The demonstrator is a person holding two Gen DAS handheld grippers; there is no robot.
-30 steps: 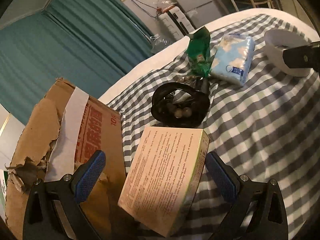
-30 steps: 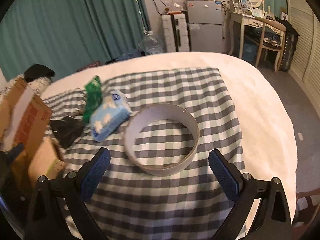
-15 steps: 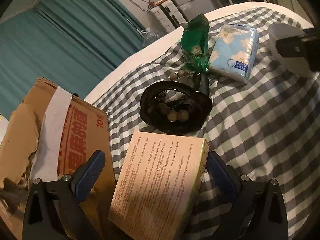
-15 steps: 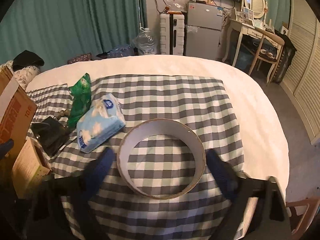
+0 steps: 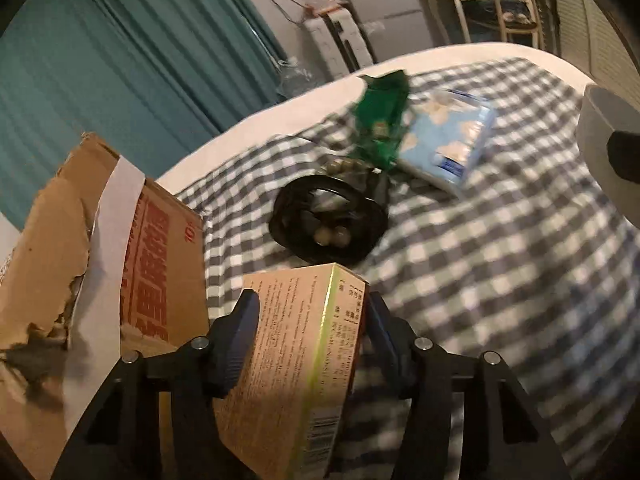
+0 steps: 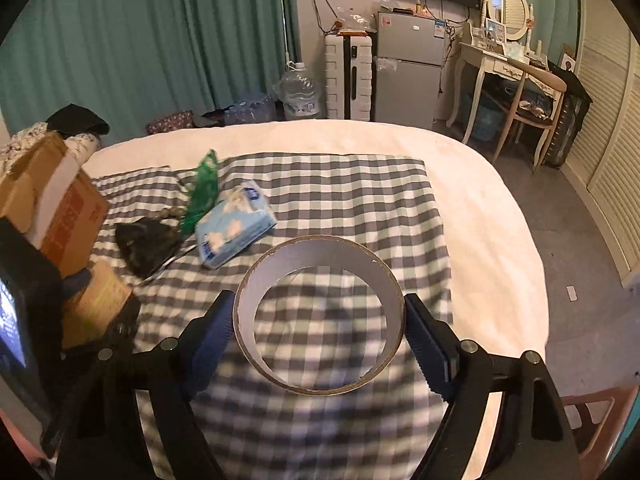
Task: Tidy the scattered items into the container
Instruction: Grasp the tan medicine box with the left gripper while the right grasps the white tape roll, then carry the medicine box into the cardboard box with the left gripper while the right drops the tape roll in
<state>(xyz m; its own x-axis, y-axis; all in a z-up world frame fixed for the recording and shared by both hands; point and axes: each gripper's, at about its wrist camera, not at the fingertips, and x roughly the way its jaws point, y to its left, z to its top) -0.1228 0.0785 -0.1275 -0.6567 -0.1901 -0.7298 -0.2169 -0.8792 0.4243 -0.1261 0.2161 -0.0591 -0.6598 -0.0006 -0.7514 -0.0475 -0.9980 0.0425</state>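
Observation:
My left gripper (image 5: pixel 312 320) is shut on a tan printed box (image 5: pixel 296 360), held beside the torn cardboard carton (image 5: pixel 120 260). My right gripper (image 6: pixel 320 328) is shut on a wide tape ring (image 6: pixel 320 316), pads pressing on both sides of it. On the checked cloth lie a black bowl with beads (image 5: pixel 328 220), a green packet (image 5: pixel 380 116) and a blue tissue pack (image 5: pixel 448 140). They also show in the right wrist view: bowl (image 6: pixel 144 244), packet (image 6: pixel 202 188), tissue pack (image 6: pixel 234 222), carton (image 6: pixel 56 208).
The checked cloth (image 6: pixel 352 200) covers part of a white bed (image 6: pixel 480 208). Teal curtains (image 6: pixel 140 40) hang behind. A fridge (image 6: pixel 408 68), a dressing table with chair (image 6: pixel 516 84) and a water bottle (image 6: pixel 298 92) stand beyond the bed.
Both grippers have closed: the left on the tan box, now lifted and tilted, the right on the tape ring. The right gripper moved forward over the ring.

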